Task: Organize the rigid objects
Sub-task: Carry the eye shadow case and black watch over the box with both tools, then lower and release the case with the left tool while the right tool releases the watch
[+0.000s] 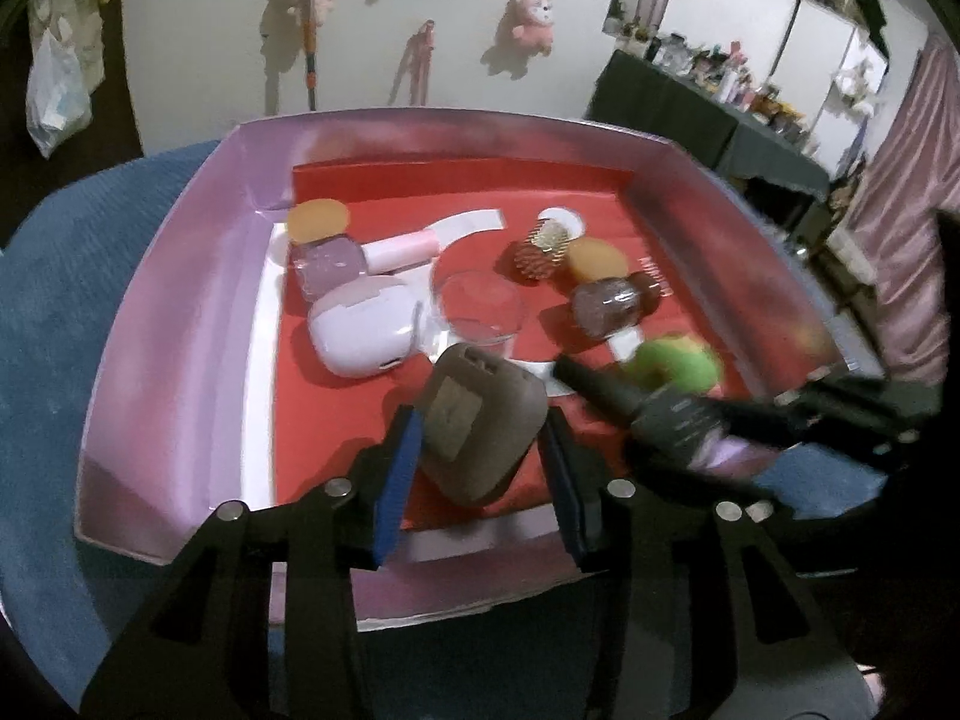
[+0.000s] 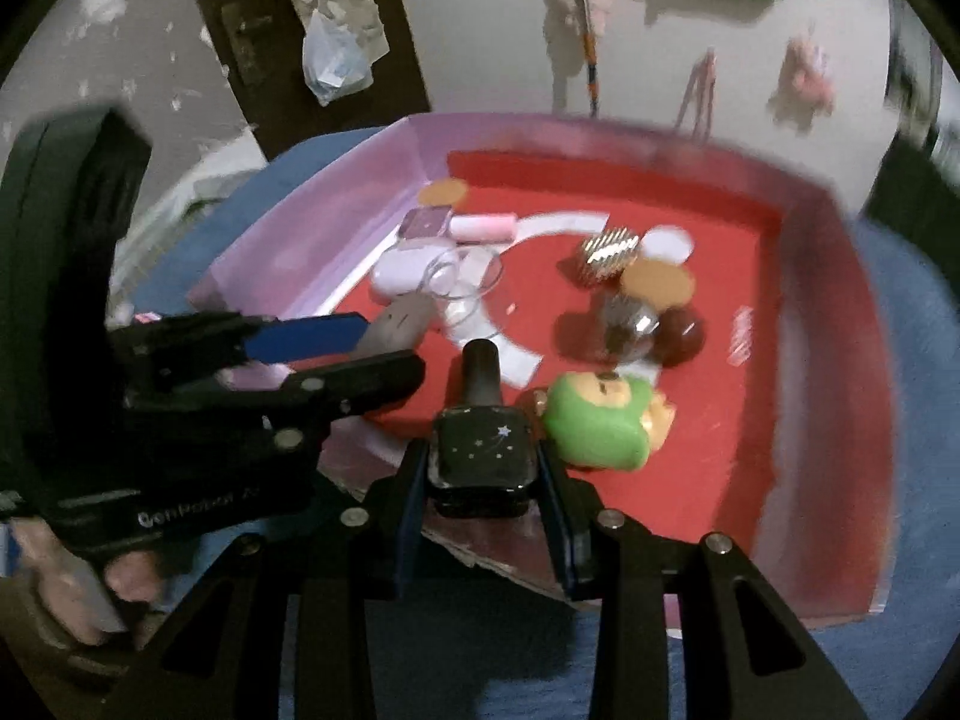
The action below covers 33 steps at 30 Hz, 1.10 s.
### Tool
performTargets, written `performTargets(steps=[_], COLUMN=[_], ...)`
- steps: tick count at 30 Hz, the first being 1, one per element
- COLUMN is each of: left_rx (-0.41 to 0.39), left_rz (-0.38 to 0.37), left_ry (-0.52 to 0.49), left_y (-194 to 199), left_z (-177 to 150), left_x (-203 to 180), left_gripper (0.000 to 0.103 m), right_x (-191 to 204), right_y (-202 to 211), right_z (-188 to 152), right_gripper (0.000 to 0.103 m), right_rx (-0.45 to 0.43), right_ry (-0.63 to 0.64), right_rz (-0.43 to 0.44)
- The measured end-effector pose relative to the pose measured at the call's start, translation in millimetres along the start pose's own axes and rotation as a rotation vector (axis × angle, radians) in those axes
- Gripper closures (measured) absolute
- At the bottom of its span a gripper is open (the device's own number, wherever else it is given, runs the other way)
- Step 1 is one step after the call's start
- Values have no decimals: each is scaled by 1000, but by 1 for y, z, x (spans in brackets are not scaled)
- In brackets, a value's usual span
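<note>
Across the blue cloth-covered surface (image 1: 54, 312) we see a large shallow cardboard tray with pale lilac walls and a red floor (image 1: 174, 324), which holds nearly all of the rigid objects. Along its left wall lie a white oval earbud case (image 1: 360, 324), a clear glass dish (image 1: 477, 306), a square lilac nail-polish bottle (image 1: 330, 264) with a pink cap, and a flat round tan disc (image 1: 317, 219). Toward the right we find a second tan disc (image 1: 594, 258), a gold ribbed clip (image 1: 543, 243), a dark glittery round bottle (image 1: 606, 306) and a green soft-looking toy figure (image 2: 600, 426).

Two objects are not yet set down. Our left gripper (image 1: 480, 438) is clamped on a taupe rounded case with a square label (image 1: 480, 426), held just above the near part of the red floor. Our right gripper (image 2: 483, 474) is closed on a black square nail-polish bottle with star print and a tall black cap (image 2: 480, 450), poised over the near edge, just beside the green toy.

We judge the task well advanced: most items are already grouped in the tray, and placing these two held pieces remains. Whether further objects wait outside the tray we cannot tell.
</note>
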State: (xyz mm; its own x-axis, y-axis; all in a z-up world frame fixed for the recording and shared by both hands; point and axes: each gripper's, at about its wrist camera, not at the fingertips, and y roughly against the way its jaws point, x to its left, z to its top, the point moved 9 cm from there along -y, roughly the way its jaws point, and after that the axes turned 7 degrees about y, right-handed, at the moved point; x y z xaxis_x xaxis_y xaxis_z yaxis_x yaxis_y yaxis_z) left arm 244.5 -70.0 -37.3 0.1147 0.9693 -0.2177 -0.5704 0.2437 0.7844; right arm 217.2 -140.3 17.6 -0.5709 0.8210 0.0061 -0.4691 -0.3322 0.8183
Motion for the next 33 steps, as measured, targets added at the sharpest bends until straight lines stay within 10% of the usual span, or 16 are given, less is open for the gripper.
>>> performTargets(steps=[20,24,33], left_rx=[14,5,-22], left_rz=[21,17,11], left_ry=[-6,1,6], left_y=[-6,-4,6], left_z=[-8,-9,-11], left_x=[4,4,2], left_gripper=[66,38,36], right_x=[-12,-13,-18], right_y=[-15,-14,3], right_z=[-9,-9,-7], right_gripper=[65,65,51], right_rx=[30,26,-19], right_ry=[-60,-60,-78], right_rz=[11,9,10])
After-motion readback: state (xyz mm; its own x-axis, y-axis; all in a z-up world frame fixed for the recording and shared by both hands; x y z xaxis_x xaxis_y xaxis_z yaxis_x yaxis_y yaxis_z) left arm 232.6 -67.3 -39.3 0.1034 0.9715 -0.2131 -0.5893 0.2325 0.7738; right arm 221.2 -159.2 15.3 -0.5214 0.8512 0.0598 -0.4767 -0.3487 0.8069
